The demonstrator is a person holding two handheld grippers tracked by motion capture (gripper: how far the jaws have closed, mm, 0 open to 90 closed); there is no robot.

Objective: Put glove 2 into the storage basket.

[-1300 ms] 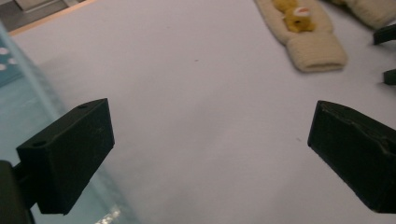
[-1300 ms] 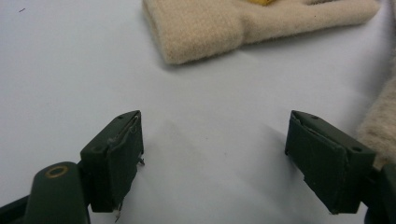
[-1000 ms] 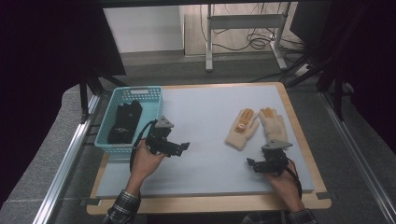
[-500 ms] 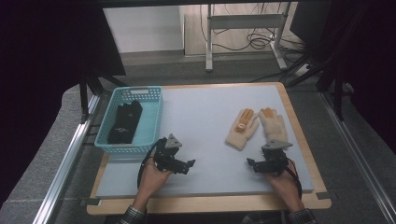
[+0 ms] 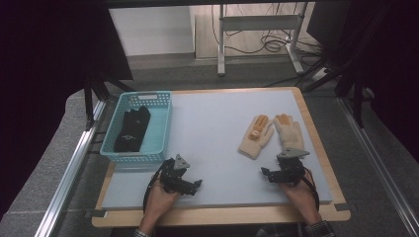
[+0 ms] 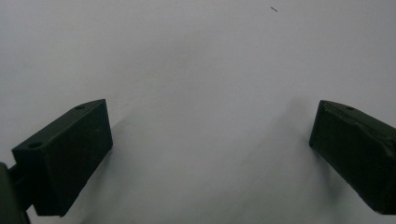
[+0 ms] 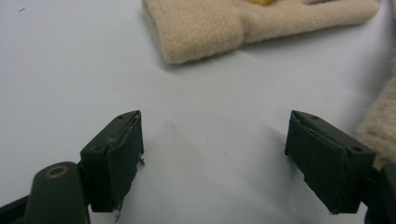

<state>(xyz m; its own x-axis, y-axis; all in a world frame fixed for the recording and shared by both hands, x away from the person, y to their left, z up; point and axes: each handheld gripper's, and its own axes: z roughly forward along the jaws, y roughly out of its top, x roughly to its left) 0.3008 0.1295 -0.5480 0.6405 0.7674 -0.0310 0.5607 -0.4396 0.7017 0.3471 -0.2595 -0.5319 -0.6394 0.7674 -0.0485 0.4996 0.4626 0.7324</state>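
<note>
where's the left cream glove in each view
high view: the left cream glove lies right of centre on the grey mat, beyond the right claw.
left gripper view: not in it.
right gripper view: its cuff lies at top centre.
shared landmark: the grey mat.

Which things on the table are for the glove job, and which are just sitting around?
For the job:
- beige gloves, lying flat side by side
- blue basket, black gloves inside
- right gripper, open beside the beige gloves
- left gripper, open, holding nothing

Just around:
- metal stand
- cables on the floor
</note>
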